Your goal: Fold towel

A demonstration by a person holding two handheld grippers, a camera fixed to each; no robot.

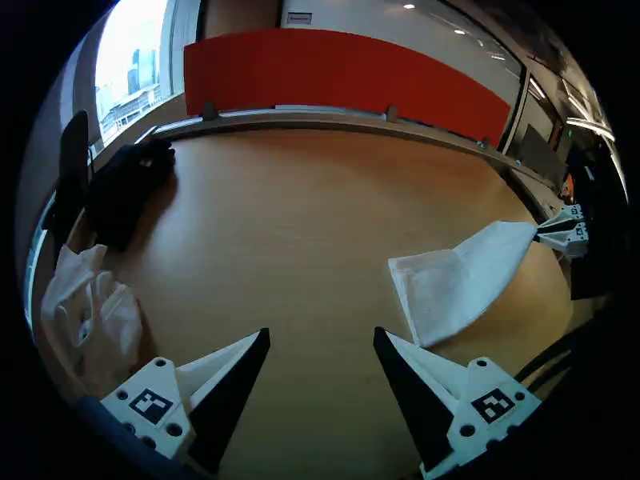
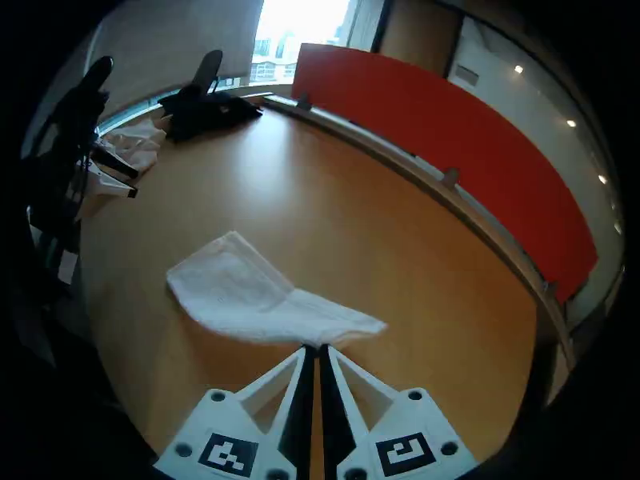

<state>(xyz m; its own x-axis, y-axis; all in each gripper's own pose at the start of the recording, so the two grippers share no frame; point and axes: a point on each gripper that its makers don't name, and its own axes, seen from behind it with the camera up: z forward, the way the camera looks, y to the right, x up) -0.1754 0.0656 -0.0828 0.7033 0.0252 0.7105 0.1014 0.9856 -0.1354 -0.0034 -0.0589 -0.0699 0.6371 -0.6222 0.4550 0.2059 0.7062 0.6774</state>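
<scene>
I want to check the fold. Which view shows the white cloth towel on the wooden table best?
The right gripper view: the white cloth towel lies near the centre, its whole outline and weave clear. The left gripper view shows it smaller, far right, one corner raised to the right gripper.

You're working at a broad light-brown wooden table (image 1: 304,216) with a long red partition panel (image 1: 344,76) along its far edge, beneath small recessed ceiling lights (image 1: 410,6). Daylight enters through a tall window (image 1: 132,72) showing city buildings, near a black office chair (image 1: 72,160) and a black bag (image 1: 124,188) on the table's corner.
</scene>
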